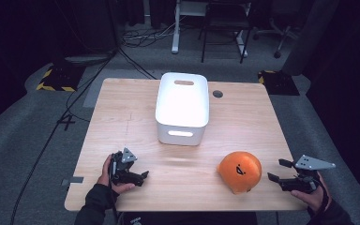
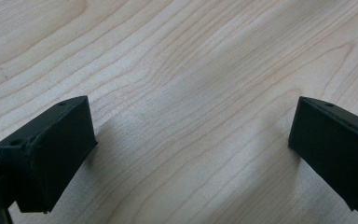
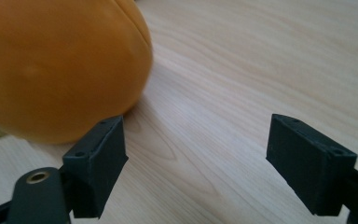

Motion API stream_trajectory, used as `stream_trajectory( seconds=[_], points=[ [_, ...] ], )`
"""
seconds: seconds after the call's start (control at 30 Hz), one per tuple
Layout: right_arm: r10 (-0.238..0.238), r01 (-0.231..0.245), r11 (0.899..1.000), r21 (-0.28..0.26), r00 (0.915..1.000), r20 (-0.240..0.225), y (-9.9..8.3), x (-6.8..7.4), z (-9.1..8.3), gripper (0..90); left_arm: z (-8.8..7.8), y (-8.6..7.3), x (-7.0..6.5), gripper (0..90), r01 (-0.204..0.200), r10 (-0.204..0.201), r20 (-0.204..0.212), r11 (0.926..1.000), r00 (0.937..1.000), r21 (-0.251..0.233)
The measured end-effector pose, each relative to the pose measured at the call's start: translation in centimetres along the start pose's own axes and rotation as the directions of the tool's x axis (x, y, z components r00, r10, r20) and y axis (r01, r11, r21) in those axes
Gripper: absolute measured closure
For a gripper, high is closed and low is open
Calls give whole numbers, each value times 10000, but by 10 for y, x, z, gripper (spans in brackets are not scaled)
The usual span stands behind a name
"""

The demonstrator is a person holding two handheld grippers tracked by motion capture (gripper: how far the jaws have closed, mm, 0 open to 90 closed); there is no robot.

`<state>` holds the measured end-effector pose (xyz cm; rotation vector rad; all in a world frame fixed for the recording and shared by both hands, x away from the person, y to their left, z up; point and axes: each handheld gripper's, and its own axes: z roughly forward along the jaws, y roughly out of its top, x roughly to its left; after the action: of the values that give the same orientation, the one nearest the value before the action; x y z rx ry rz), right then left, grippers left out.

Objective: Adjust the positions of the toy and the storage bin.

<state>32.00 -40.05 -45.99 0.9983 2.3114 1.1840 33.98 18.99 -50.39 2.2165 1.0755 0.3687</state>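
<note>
I see the wooden table (image 1: 122, 117) across the middle of the high view, with a white bin (image 1: 183, 105) upside down at upper centre. The orange toy (image 1: 240, 171) lies at lower right, near the table's front edge. My right gripper (image 1: 280, 170), jaws spread and empty, sits just right of it; my left gripper (image 1: 139, 177), at lower left, is also spread over bare wood.
</note>
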Motion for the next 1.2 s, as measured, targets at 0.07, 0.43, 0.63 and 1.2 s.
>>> stream_trajectory(
  seconds=[0.07,0.43,0.63,1.2],
  points=[
    [-90,90,9998,-196,10000,4,5,4,-5,201,0,0,0,6,-1,1,-2,10000,10000,1],
    [-549,518,9936,-1004,9981,-287,32,26,-19,210,0,0,0,6,2,-2,-4,10000,10000,0],
    [-792,733,9915,-1076,9955,-514,41,37,-19,210,0,0,0,7,-11,11,-10,10000,10000,11],
    [-1434,1385,9876,-735,9874,-667,60,77,14,155,0,0,0,7,39,-39,-44,10000,10000,-21]
  ],
)
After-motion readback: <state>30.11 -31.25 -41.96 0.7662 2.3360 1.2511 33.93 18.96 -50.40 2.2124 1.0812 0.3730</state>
